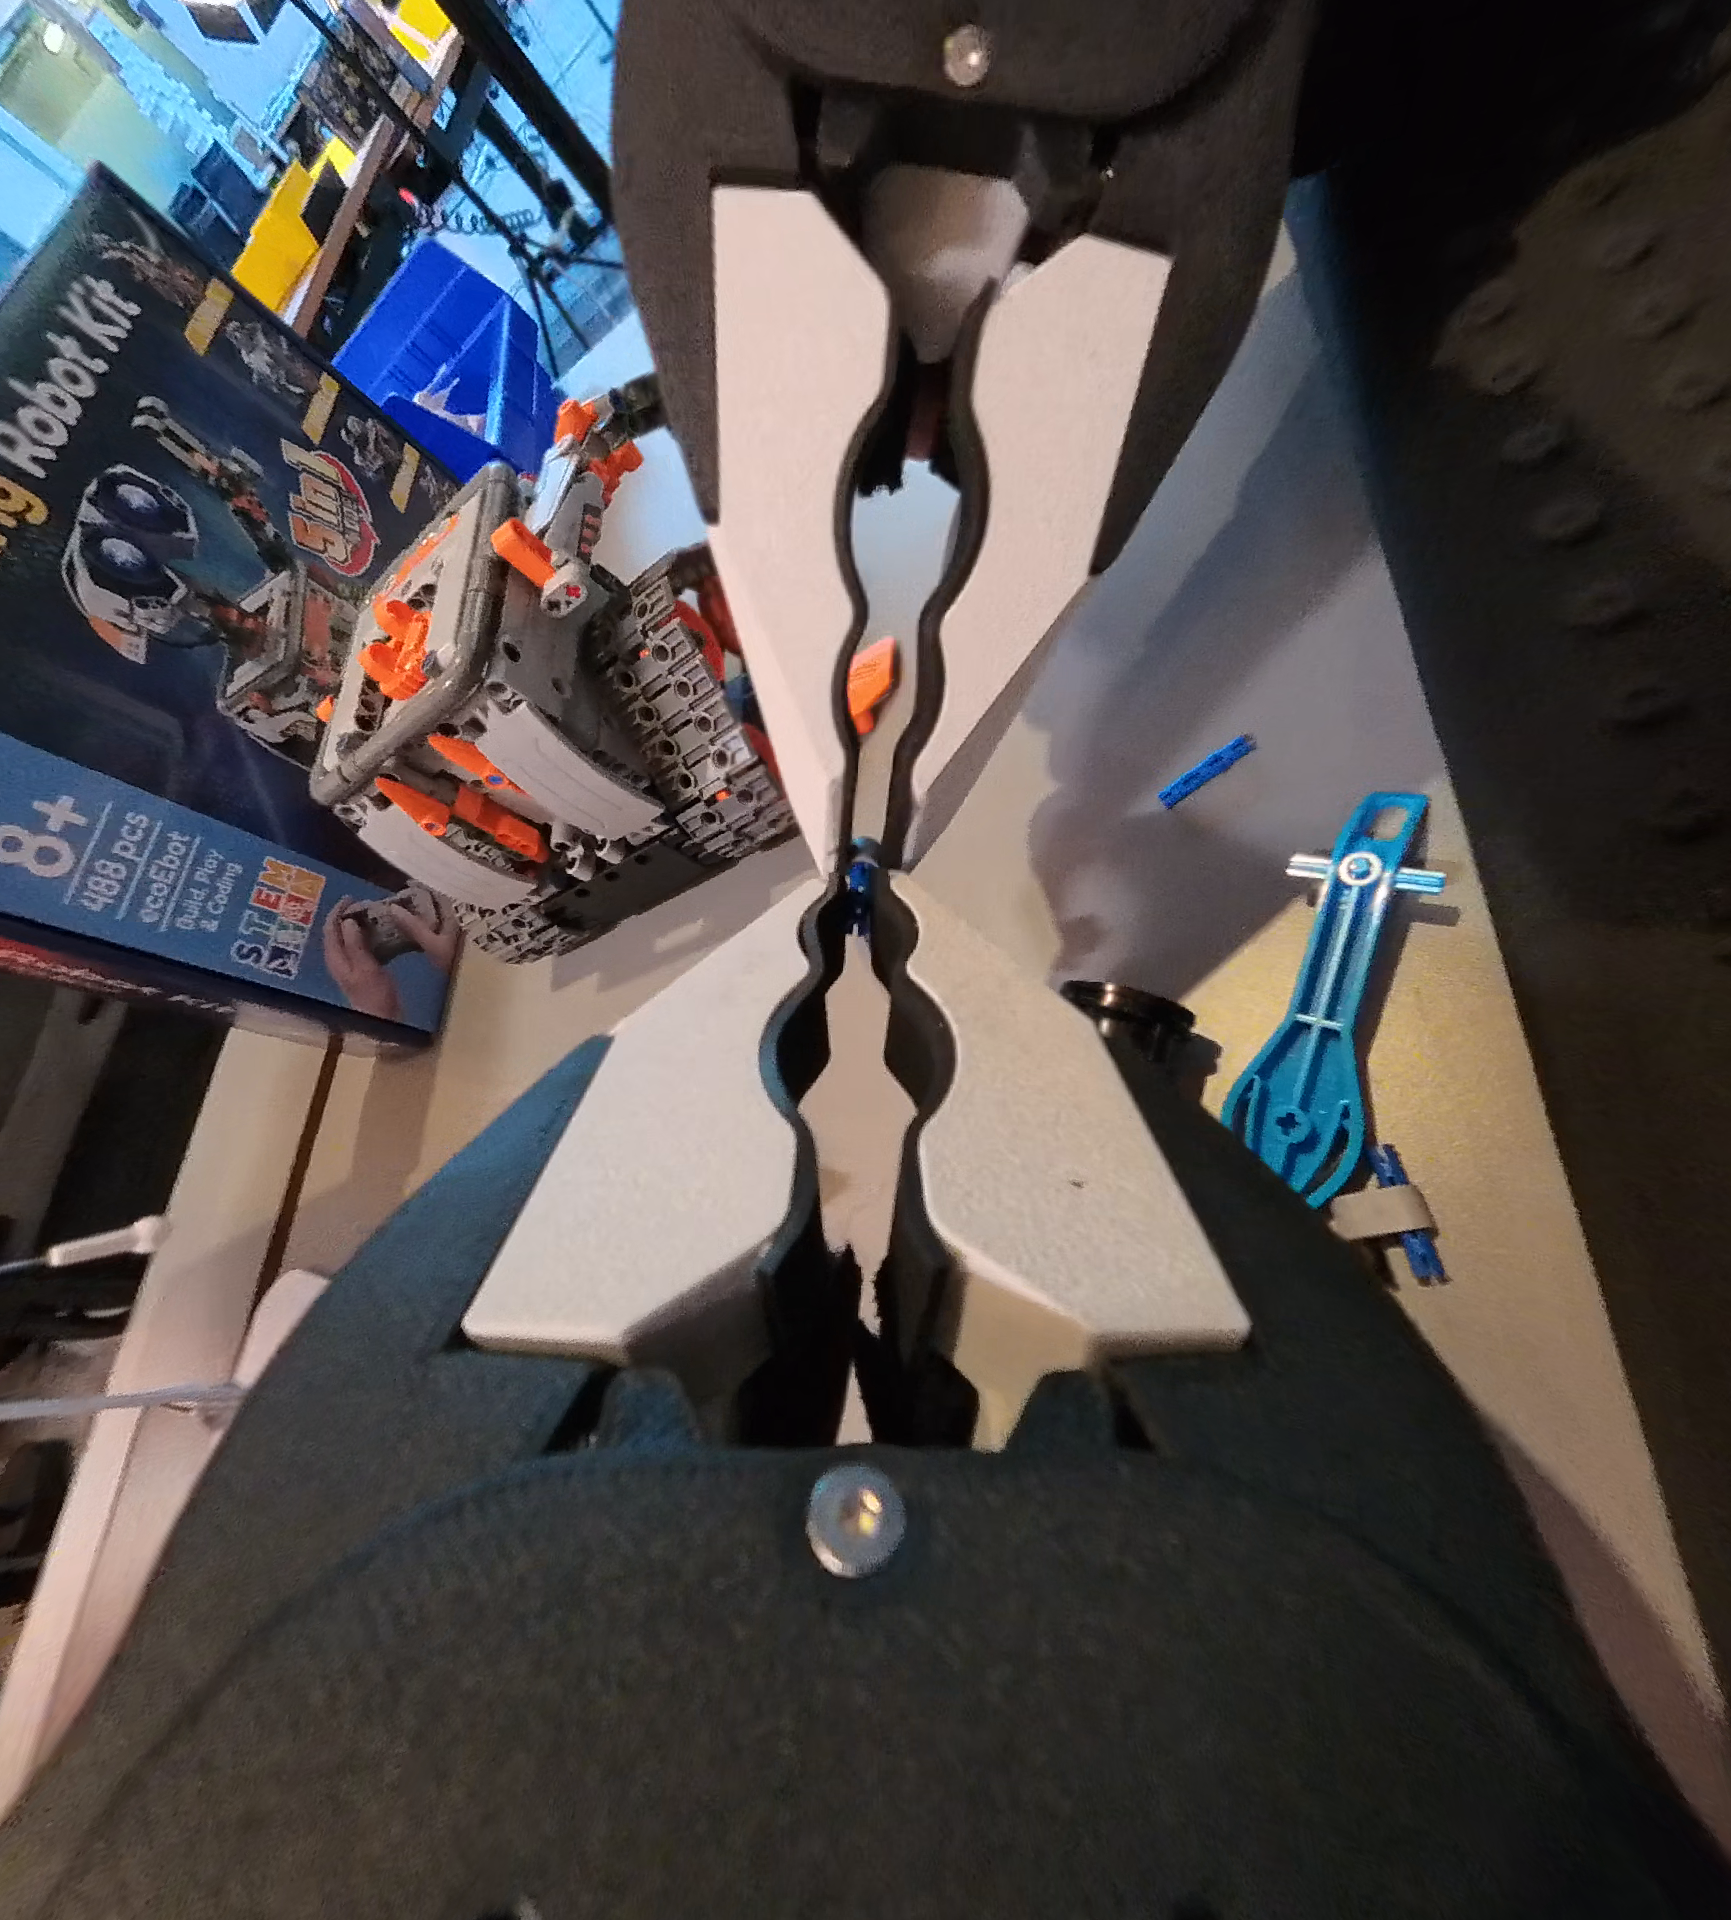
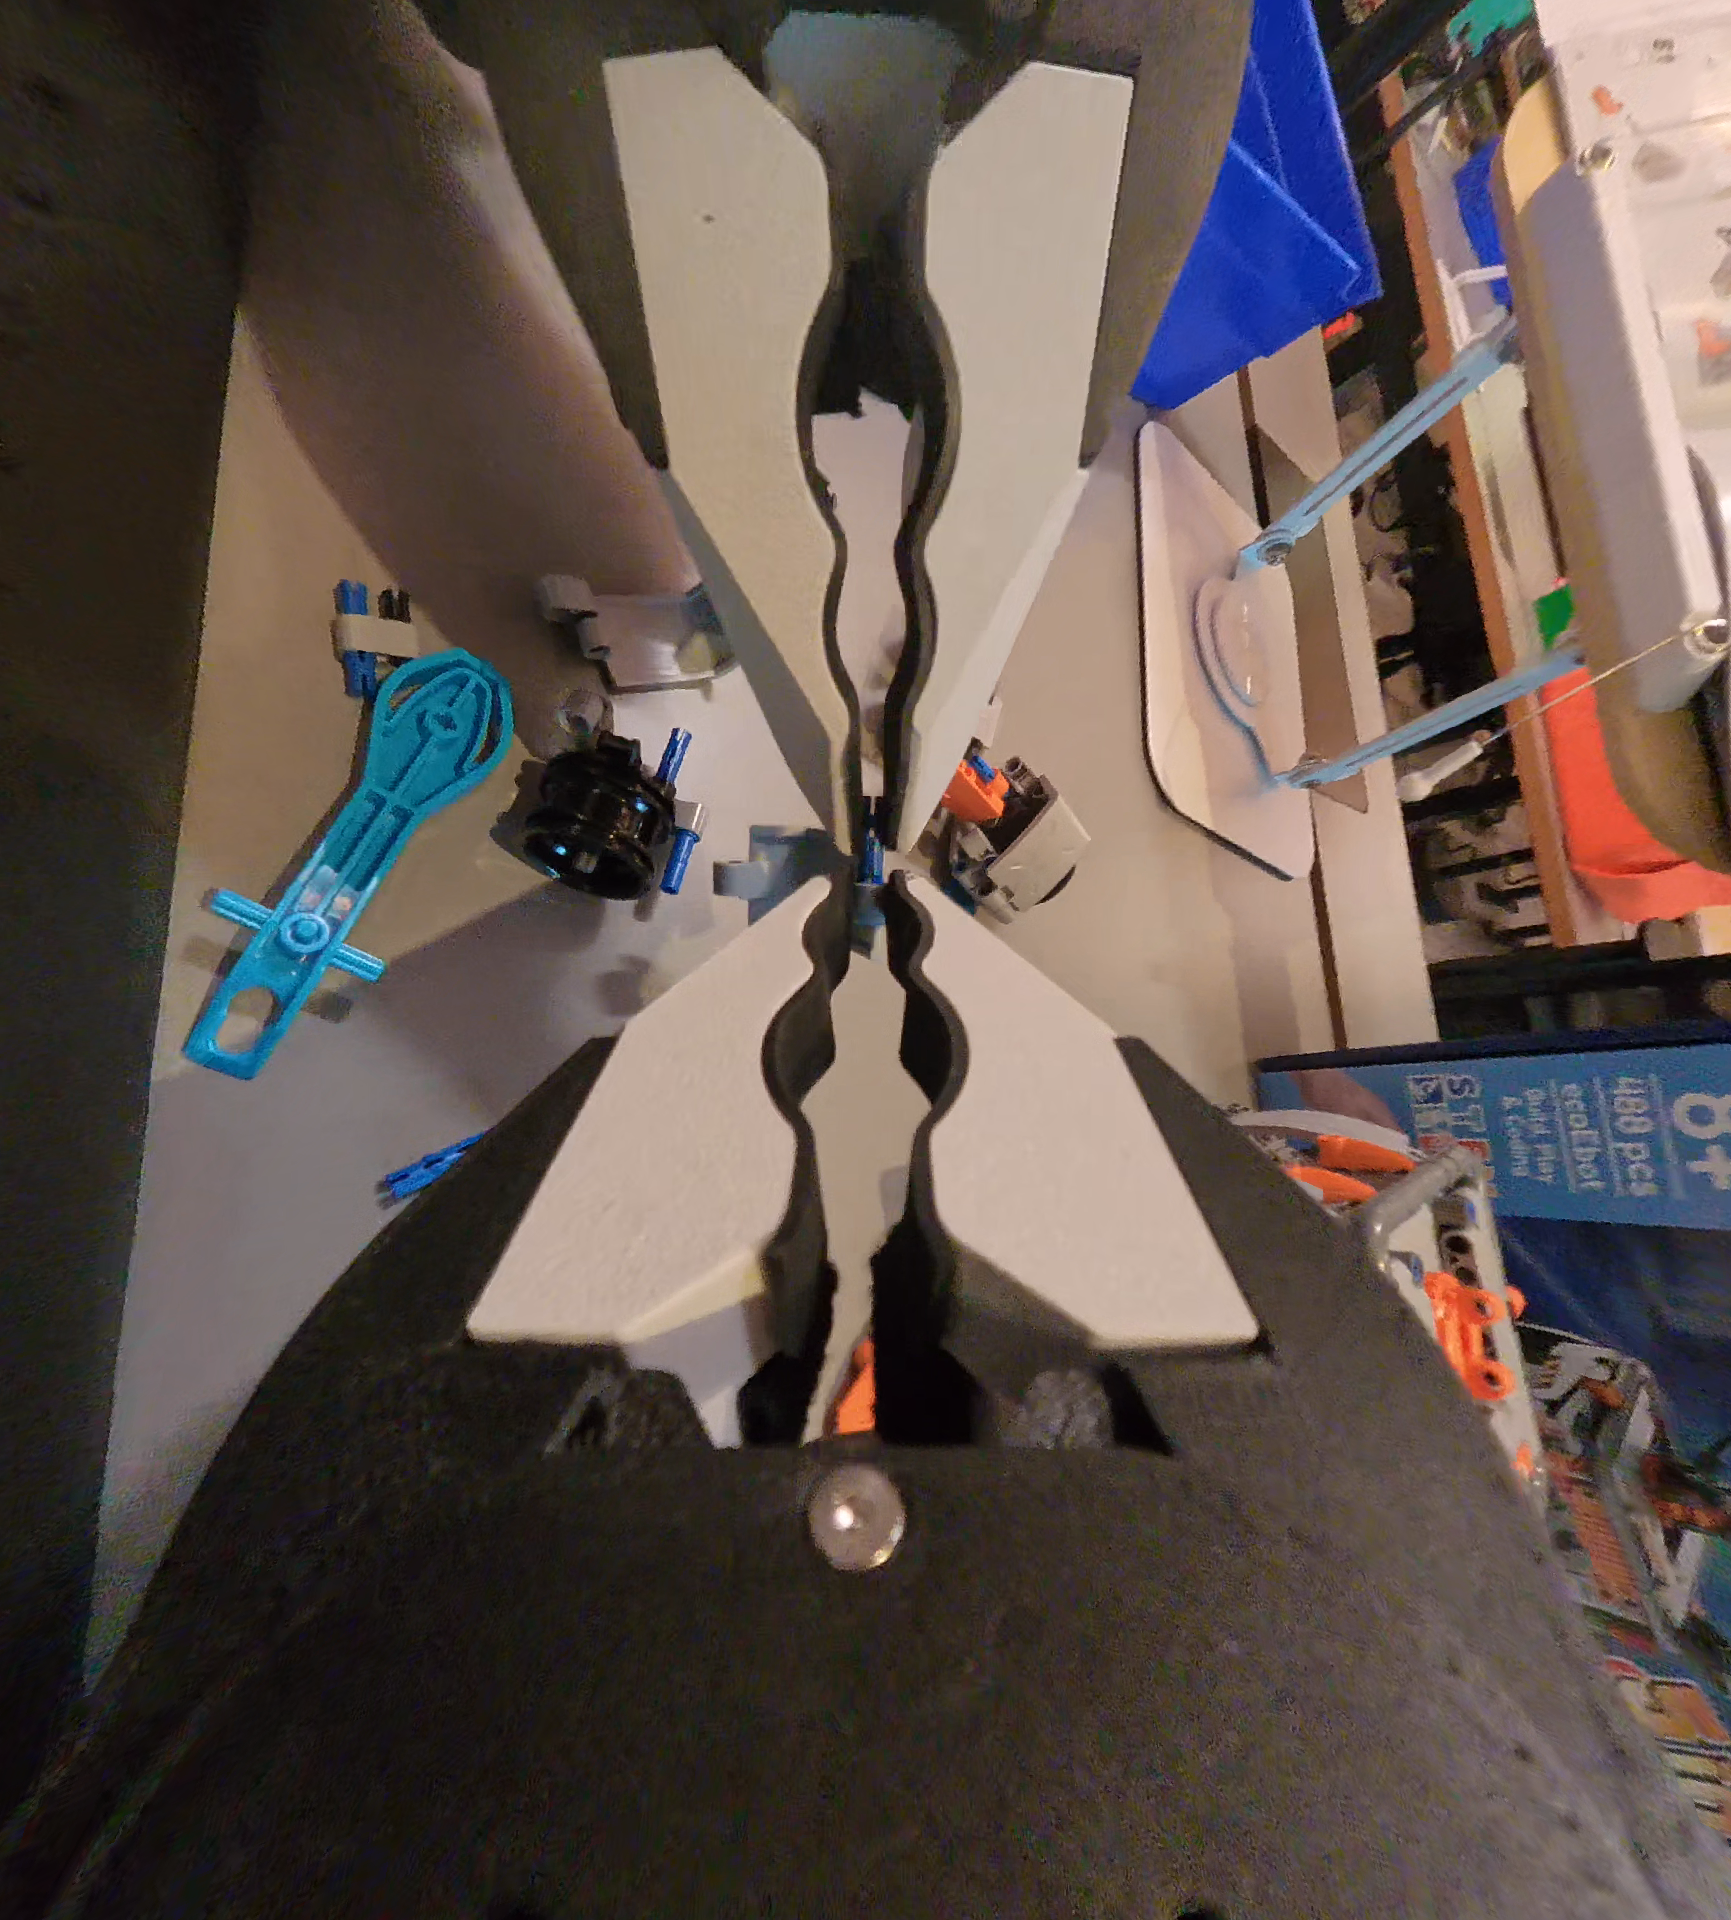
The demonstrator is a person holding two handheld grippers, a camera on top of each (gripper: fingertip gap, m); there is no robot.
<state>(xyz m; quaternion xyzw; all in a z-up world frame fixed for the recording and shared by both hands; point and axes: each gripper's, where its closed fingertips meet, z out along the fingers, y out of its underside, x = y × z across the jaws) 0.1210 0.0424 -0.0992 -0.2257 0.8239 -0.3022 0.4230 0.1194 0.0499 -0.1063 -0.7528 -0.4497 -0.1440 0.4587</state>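
Blue pin [image 1: 859, 891] is pinched tip-to-tip between my left gripper [image 1: 866, 914] and right gripper [image 2: 866, 894], both clamped on it above the table [image 1: 1027, 790], near the robot model [image 1: 528, 707]; loose parts remain.

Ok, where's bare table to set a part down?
Bare table lies past the teal tool's handle, with only a loose blue pin. Another strip runs between the grey-orange piece and the white stand. Crowded around the black wheel and the pinched blue pin.
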